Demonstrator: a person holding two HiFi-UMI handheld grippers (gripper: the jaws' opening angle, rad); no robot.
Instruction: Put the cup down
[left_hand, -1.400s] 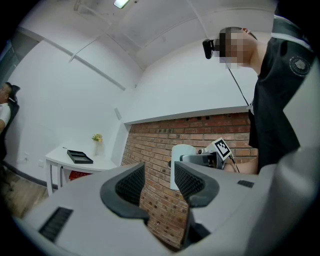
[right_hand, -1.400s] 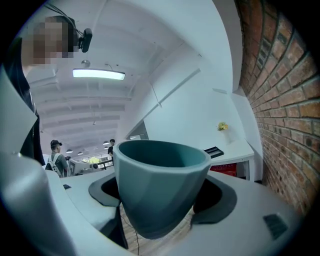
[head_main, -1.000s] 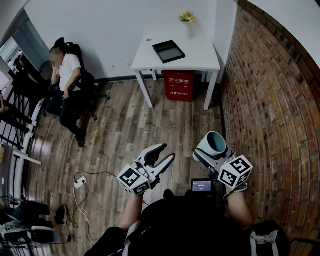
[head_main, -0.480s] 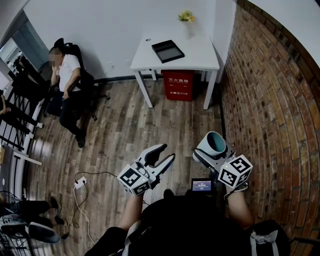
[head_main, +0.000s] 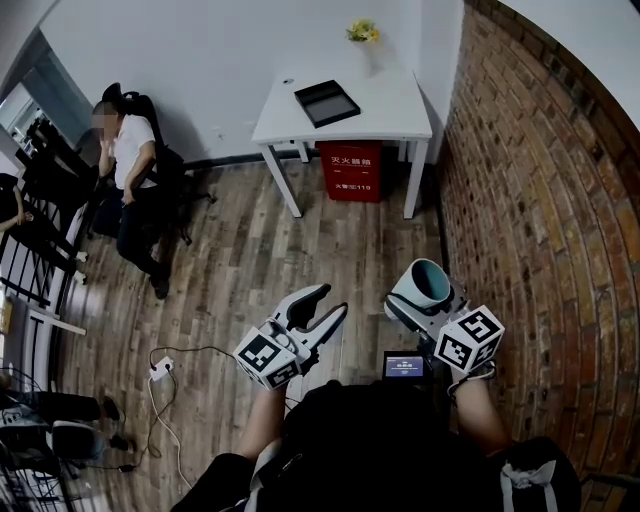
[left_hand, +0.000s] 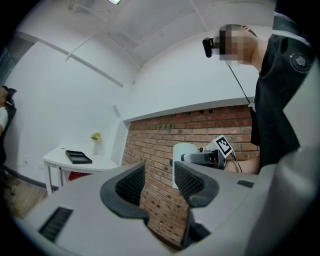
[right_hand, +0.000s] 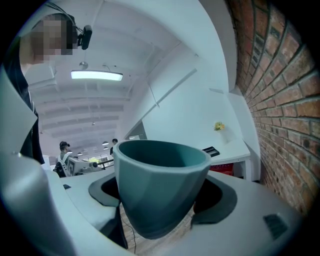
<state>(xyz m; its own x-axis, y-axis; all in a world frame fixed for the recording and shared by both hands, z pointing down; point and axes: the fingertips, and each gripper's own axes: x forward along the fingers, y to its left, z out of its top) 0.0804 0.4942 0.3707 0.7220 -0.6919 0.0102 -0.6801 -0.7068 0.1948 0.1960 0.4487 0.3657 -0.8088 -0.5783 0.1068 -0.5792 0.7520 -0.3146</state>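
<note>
Holds the teal cup (right_hand: 160, 185) upright, clamped in the right hand-held gripper (head_main: 424, 302) above the floor (head_main: 240, 250), white tabletop (head_main: 390, 105) well apart straight ahead, with the left hand-held gripper (head_main: 328, 303) empty, jaws apart.

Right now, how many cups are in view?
1: a teal cup gripped in the right gripper. None shows on the white table; others may be hidden.
</note>
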